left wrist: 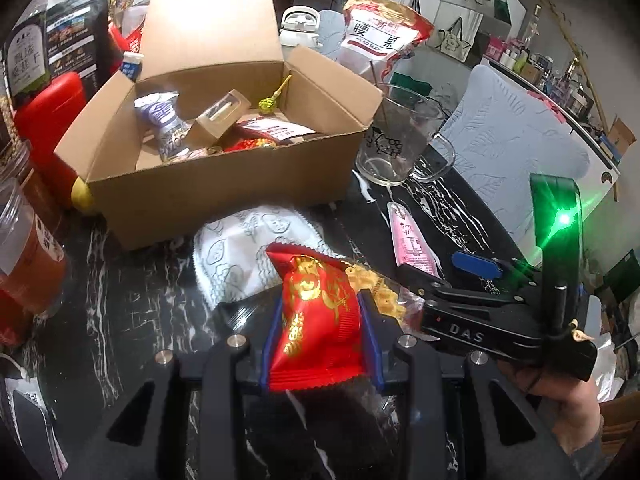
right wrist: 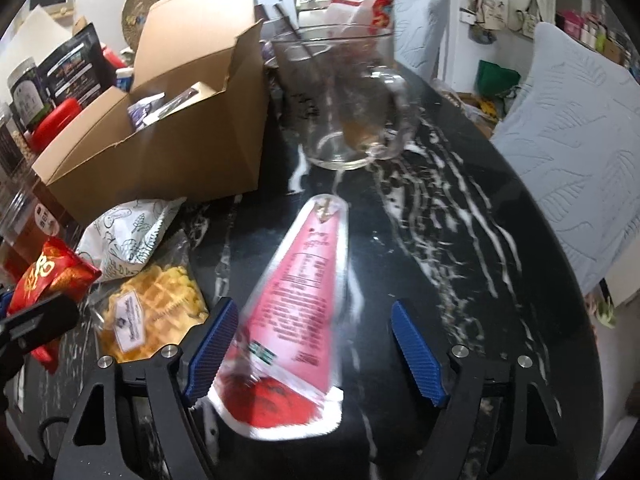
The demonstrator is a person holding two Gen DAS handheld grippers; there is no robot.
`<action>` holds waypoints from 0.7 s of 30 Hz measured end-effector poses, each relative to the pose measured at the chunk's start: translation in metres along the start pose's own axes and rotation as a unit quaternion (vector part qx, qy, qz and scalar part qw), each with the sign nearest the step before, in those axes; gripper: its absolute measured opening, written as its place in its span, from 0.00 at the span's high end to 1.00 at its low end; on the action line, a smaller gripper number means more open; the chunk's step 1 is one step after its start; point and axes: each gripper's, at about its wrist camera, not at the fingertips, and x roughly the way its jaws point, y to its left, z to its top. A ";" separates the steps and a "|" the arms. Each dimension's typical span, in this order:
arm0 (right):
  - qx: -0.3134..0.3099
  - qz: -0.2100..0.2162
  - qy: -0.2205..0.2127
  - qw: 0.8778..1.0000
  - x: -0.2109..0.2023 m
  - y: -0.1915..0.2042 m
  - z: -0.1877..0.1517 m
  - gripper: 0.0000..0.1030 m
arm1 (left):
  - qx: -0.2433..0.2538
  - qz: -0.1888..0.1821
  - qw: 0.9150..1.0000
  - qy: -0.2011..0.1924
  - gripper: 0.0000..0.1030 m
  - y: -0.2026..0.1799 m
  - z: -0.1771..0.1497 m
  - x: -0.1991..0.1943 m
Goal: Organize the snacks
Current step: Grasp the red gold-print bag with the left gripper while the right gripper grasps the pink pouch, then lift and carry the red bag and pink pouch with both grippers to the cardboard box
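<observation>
My left gripper (left wrist: pixel 320 304) is shut on a red snack packet with gold print (left wrist: pixel 316 320), held just above the black marble table in front of the open cardboard box (left wrist: pixel 224 184). The box holds several snacks. In the right wrist view, my right gripper (right wrist: pixel 312 306) stands open around a pink pouch (right wrist: pixel 304 264) lying flat on the table. Its left pad is close to the pouch and its right pad is well clear. A white patterned packet (left wrist: pixel 240 256) and a clear bag of yellow waffles (right wrist: pixel 156 304) lie between the box and the grippers.
A glass mug (left wrist: pixel 400 140) with a stirrer stands right of the box, with a cashew bag (left wrist: pixel 380 36) behind it. Jars (left wrist: pixel 24 240), a red container (left wrist: pixel 52 120) and dark pouches crowd the left. A pale blue chair cushion (left wrist: pixel 520 140) sits beyond the table's right edge.
</observation>
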 end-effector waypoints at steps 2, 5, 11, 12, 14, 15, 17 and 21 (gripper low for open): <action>-0.002 -0.002 0.003 1.000 0.003 0.006 0.002 0.23 | -0.002 0.001 1.000 0.000 0.66 0.004 -0.001 0.000; 0.002 -0.010 0.011 1.000 0.008 0.009 0.004 0.23 | -0.002 0.003 1.000 -0.002 0.66 0.008 -0.002 -0.001; -0.036 -0.056 0.004 0.998 0.008 0.019 -0.004 0.49 | 0.004 -0.003 1.000 -0.003 0.66 0.008 -0.007 -0.005; -0.037 -0.058 0.002 0.998 0.004 0.018 -0.006 0.52 | 0.005 -0.005 1.000 -0.003 0.66 0.008 -0.008 -0.005; -0.036 -0.058 0.005 0.998 0.001 0.017 -0.007 0.63 | 0.006 -0.008 1.000 -0.002 0.66 0.008 -0.009 -0.007; -0.033 -0.056 0.004 0.998 -0.001 0.015 -0.008 0.65 | 0.007 -0.009 1.000 -0.003 0.66 0.007 -0.010 -0.008; -0.033 -0.052 0.003 0.998 -0.006 0.011 -0.011 0.68 | 0.009 -0.010 1.000 -0.004 0.66 0.007 -0.012 -0.010; -0.014 -0.044 -0.001 0.999 -0.016 -0.001 -0.021 0.70 | 0.011 -0.012 1.000 -0.006 0.66 0.006 -0.016 -0.014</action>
